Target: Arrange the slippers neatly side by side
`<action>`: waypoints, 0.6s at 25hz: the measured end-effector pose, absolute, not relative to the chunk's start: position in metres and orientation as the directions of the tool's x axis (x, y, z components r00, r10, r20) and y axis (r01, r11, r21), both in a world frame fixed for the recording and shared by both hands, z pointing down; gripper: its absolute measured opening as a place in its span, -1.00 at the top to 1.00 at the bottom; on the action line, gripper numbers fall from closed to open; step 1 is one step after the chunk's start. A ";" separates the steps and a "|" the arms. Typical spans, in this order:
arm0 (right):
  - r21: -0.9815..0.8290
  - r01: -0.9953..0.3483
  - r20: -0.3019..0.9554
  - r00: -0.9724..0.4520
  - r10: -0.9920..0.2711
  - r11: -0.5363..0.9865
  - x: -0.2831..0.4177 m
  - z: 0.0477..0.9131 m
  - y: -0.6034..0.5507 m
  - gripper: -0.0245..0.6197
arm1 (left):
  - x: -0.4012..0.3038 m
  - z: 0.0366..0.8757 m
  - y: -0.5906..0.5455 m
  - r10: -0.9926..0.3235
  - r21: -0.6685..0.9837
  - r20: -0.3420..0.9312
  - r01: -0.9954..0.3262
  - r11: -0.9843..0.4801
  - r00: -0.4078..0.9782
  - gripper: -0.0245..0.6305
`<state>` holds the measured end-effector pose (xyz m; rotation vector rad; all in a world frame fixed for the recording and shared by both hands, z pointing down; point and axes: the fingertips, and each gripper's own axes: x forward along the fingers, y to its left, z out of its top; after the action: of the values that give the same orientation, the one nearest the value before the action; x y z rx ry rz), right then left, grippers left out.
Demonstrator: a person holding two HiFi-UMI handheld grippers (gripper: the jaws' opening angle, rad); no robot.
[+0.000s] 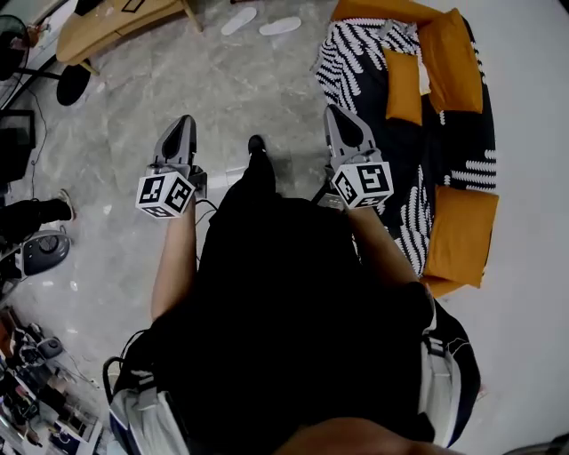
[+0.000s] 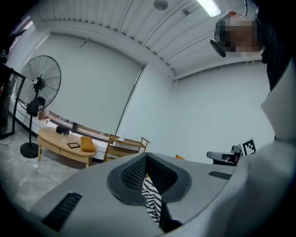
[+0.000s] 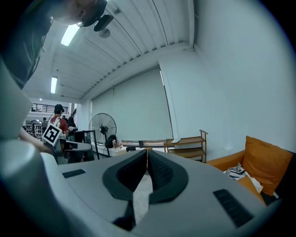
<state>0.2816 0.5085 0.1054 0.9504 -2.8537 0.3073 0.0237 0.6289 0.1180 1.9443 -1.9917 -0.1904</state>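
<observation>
Two white slippers lie on the grey floor at the far top of the head view, one (image 1: 238, 19) angled, the other (image 1: 280, 25) a little to its right, a small gap between them. My left gripper (image 1: 182, 124) and right gripper (image 1: 336, 111) are held in front of the person's body, well short of the slippers. Both point forward and nearly level. In the left gripper view the left gripper (image 2: 146, 155) has its jaws together with nothing in them. In the right gripper view the right gripper (image 3: 147, 150) is likewise shut and empty. Neither gripper view shows the slippers.
An orange sofa (image 1: 452, 55) with a black-and-white throw (image 1: 356, 53) stands at the right. A low wooden table (image 1: 116, 27) and a standing fan (image 2: 39, 83) are at the left, a wooden shelf (image 3: 189, 144) by the wall. Clutter (image 1: 36, 391) lies at the lower left.
</observation>
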 end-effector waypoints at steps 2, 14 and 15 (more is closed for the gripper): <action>-0.142 -0.608 0.176 -0.792 -0.585 0.781 0.273 0.101 0.483 0.82 | 0.011 0.117 0.603 -0.989 0.338 0.147 -0.940 0.045 0.006 0.89; -0.033 -0.615 0.137 -0.784 -0.606 0.788 0.187 0.067 0.364 0.82 | -0.072 0.105 0.462 -0.993 0.338 0.099 -0.941 -0.029 0.067 0.89; -0.031 -0.617 0.129 -0.783 -0.609 0.787 0.180 0.064 0.357 0.82 | -0.078 0.105 0.452 -0.993 0.341 0.095 -0.939 -0.037 0.074 0.89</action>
<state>0.1798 0.3569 0.0642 0.9849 -2.8626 0.1087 -0.0784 0.4523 0.1045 2.0443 -1.9306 -0.2403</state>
